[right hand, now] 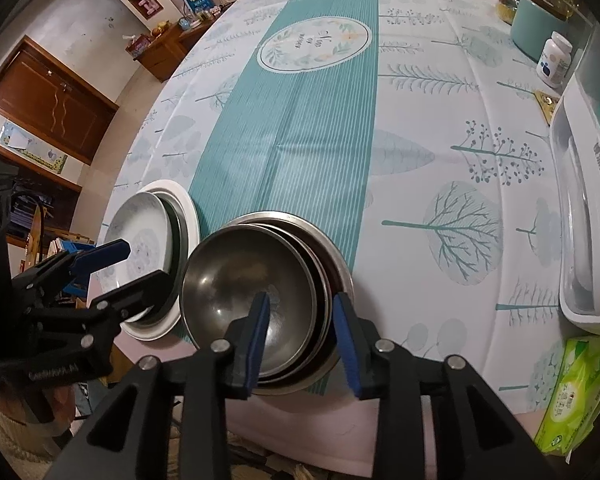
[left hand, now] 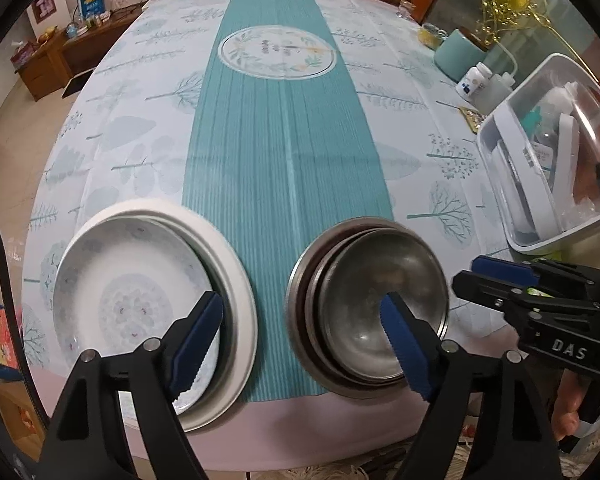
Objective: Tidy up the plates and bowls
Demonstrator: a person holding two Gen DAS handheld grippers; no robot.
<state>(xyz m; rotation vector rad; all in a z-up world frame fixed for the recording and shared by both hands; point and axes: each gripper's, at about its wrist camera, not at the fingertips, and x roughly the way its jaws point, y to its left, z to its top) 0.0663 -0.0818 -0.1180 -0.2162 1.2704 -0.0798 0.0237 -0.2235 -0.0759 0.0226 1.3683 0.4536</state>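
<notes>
A stack of white floral plates (left hand: 132, 280) (right hand: 148, 236) sits near the table's front edge on the left. A nested stack of steel bowls (left hand: 360, 292) (right hand: 236, 280) sits beside it on the teal runner. My left gripper (left hand: 300, 344) stands wide open above both stacks, one pad over the plates, the other over the bowls, holding nothing. It shows in the right wrist view as the left gripper (right hand: 144, 264) over the plates. My right gripper (right hand: 303, 340) is open: one pad inside the top bowl, the other outside the stack, with the rims between them and a gap showing. The left wrist view shows this right gripper (left hand: 470, 274) at the right.
A white plastic bin (left hand: 540, 168) (right hand: 572, 216) with bottles and other items stands at the right. Behind it are a pill bottle (left hand: 474, 80) (right hand: 554, 60) and a teal container (left hand: 460, 54) (right hand: 536, 20). A green wipes pack (right hand: 576, 396) lies at the front right corner.
</notes>
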